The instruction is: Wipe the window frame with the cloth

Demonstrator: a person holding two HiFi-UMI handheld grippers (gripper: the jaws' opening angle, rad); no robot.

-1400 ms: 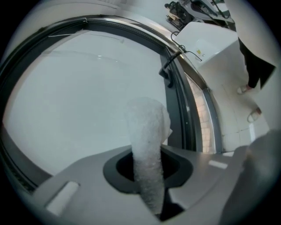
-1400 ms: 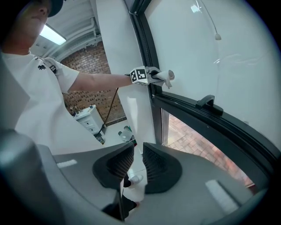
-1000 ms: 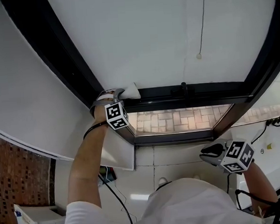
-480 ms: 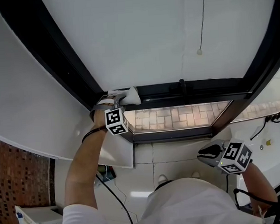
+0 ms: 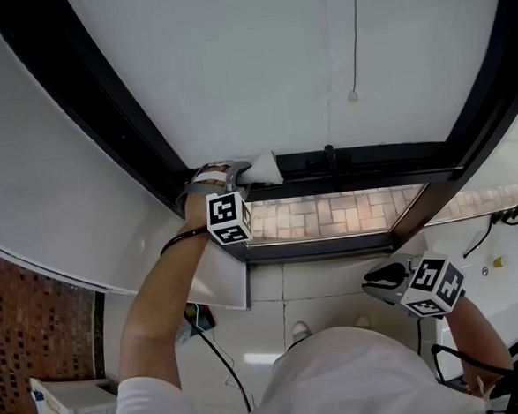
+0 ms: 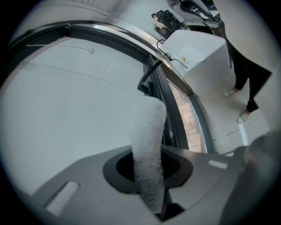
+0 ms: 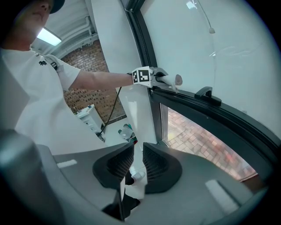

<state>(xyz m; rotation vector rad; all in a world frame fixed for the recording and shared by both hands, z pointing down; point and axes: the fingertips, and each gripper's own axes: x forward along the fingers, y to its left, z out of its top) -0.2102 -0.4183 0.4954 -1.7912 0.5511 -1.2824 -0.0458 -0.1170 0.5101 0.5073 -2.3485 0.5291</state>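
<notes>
Head view: left tool holds cloth on window frame; right tool ajar.

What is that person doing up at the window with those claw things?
A person is cleaning a window frame. The left hand-held gripper is clamped on a white cloth and presses it against the frame's black bottom bar, close to the left corner. The right hand-held gripper hangs lower, away from the window, with its jaws slightly apart and nothing in them.
</notes>
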